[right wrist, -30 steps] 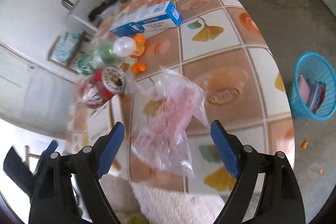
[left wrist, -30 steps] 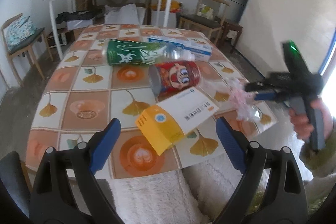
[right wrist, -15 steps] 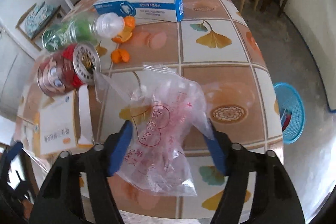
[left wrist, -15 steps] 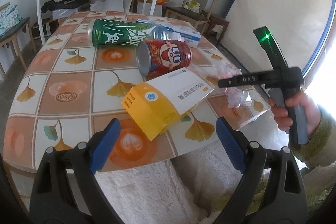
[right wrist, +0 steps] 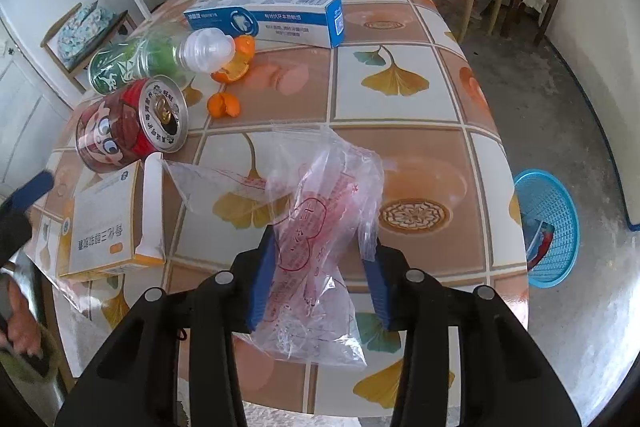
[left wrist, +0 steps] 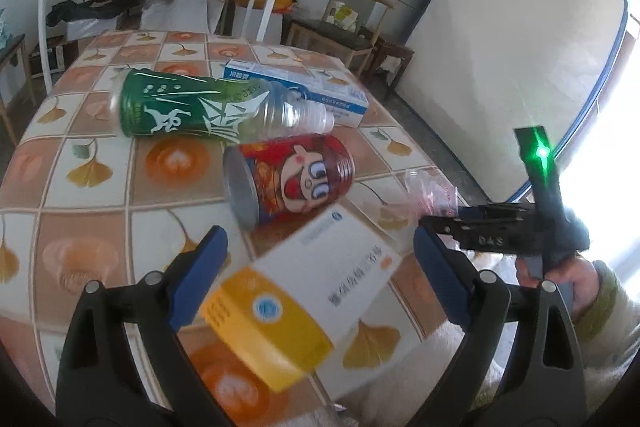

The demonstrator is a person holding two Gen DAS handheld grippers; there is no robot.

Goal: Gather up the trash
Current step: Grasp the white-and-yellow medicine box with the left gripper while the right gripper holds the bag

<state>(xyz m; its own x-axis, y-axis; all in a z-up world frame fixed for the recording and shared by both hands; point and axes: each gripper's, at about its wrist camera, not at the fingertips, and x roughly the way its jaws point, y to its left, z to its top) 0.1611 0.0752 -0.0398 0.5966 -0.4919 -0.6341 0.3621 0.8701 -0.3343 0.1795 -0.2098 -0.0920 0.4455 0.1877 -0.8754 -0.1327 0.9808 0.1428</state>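
On a tiled table [right wrist: 400, 27], the left gripper [left wrist: 320, 279] has its jaws wide apart, hovering over a yellow and white medicine box [left wrist: 304, 303] near the table's near edge, not touching it. To the right, the right gripper [right wrist: 320, 267] has just been closing its jaws on a crumpled clear plastic bag with red print [right wrist: 320, 227] at the near edge; its blue pads press the bag's sides.

both wrist views close above the table [left wrist: 100, 163], angled down, sharing the red can [left wrist: 296, 179]
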